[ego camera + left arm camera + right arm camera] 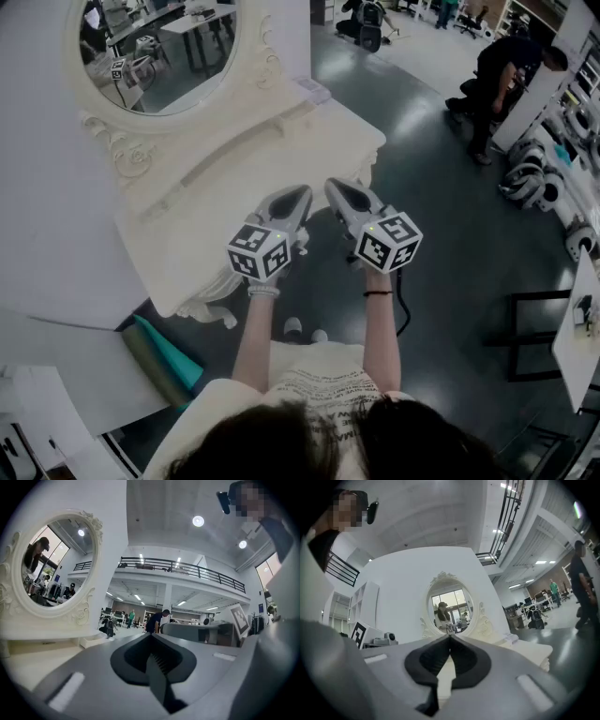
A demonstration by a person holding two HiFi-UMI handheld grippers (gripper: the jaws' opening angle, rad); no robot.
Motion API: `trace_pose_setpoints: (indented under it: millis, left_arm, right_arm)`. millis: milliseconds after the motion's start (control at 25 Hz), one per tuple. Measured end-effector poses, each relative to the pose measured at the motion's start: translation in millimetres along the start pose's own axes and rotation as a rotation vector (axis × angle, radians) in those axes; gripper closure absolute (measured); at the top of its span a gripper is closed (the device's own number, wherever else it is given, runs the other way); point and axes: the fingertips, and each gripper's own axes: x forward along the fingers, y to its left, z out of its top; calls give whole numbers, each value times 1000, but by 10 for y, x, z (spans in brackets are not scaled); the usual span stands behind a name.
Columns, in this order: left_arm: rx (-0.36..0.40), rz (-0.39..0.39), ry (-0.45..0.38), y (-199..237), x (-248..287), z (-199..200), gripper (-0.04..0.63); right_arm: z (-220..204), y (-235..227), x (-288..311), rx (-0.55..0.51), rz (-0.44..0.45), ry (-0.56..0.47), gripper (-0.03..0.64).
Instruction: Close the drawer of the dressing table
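Two tools, both clenched on nothing: the left tool (pixel 300 195) and right tool (pixel 337 187) have their jaws together, tips just beside each other over the front edge of the counter (pixel 216 211). You can't make out the drawer in any view. My read is that it sits in the front face under that edge, below the tool tips. Its long axis should run with the edge, lower left to upper right in the head view, with its face pointing at you. The push then goes away from you, toward the mirror (pixel 159 47). The right tool aims that way, mirror dead ahead past its tips. The left tool aims more along the edge, mirror off to its left. Neither is clearly nearer, but the right looks better lined up. Both look higher than the top, so you'd likely drop below the edge first.
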Motion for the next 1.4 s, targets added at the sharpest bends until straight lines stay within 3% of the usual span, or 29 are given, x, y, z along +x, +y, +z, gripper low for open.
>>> trace_pose_setpoints:
  millis: [680, 1400]
  left_arm:
    - [-30, -25, 14, -387, 17, -178, 591]
    - [-64, -8, 22, -101, 228, -279, 591]
  right_arm:
    - [-20, -108, -378, 27, -38, -1, 614]
    - [-161, -320, -84, 44, -9, 33, 614]
